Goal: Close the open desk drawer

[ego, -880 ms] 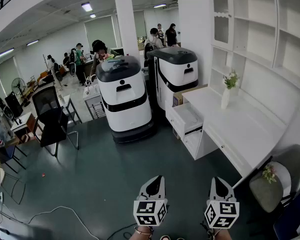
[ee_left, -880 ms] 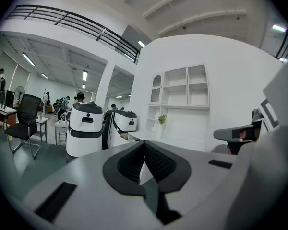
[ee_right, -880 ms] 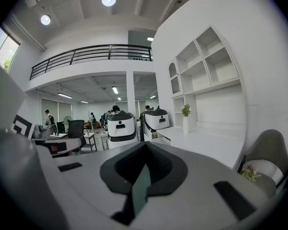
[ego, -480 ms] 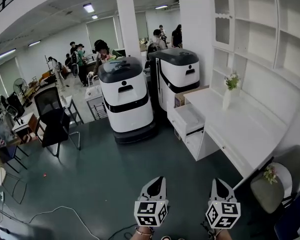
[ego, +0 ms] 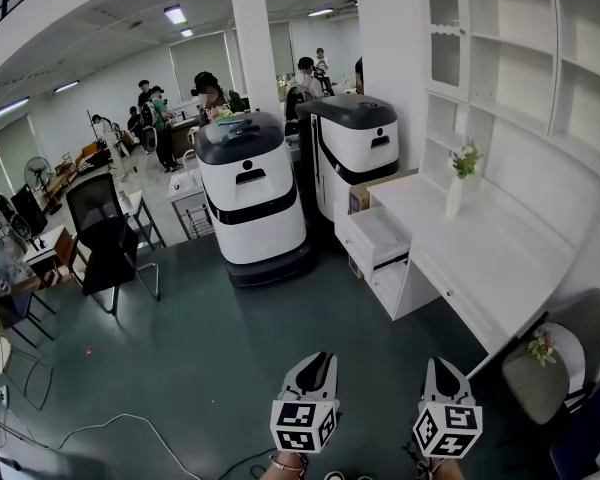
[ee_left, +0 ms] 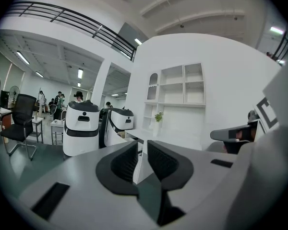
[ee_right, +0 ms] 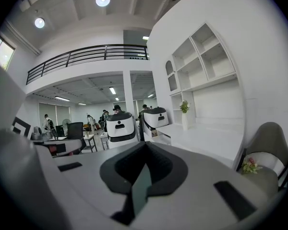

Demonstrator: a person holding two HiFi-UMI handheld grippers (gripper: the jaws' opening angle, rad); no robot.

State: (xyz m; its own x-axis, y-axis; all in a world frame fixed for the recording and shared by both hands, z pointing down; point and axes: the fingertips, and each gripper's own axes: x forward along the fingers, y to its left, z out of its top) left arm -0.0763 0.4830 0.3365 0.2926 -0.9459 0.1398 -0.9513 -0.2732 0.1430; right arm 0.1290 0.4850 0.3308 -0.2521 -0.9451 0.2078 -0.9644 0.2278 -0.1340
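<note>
Drawer (ego: 378, 236) stands open far from left gripper (ego: 317, 358), jaws slightly apart and empty, and right gripper (ego: 439, 363), jaws together; an off-centre push could skew and jam it.

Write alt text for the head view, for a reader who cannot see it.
A white desk at right has a drawer pulled open. The left hand-held gripper and right hand-held gripper are low in the foreground, far short of it, above a dark green floor.
</note>
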